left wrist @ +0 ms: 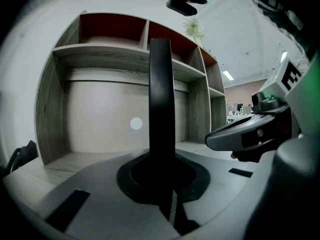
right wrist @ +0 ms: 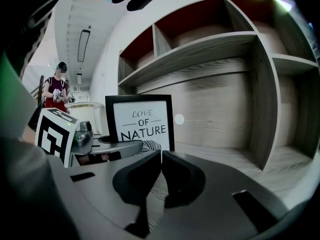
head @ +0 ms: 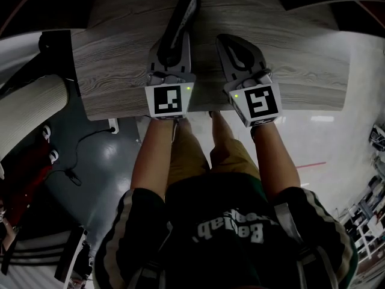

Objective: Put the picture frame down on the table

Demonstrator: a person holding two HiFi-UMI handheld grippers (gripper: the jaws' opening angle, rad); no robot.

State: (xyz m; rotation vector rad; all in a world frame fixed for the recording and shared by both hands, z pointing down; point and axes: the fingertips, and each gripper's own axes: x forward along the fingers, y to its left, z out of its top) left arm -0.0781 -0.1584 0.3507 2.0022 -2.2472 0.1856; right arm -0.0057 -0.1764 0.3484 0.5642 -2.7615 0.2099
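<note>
The picture frame is black with a white print reading "LOVE OF NATURE". It stands upright, and my left gripper holds it by its lower edge. In the left gripper view the frame shows edge-on, rising from between the closed jaws of my left gripper. From the head view the frame leans out over the wooden table ahead of my left gripper. My right gripper is shut with nothing between its jaws. It hovers just right of the left one.
A wooden shelf unit with red-backed upper compartments stands at the back of the table, with a plant on top. A person stands far off at the left. Cables lie on the floor below the table's near edge.
</note>
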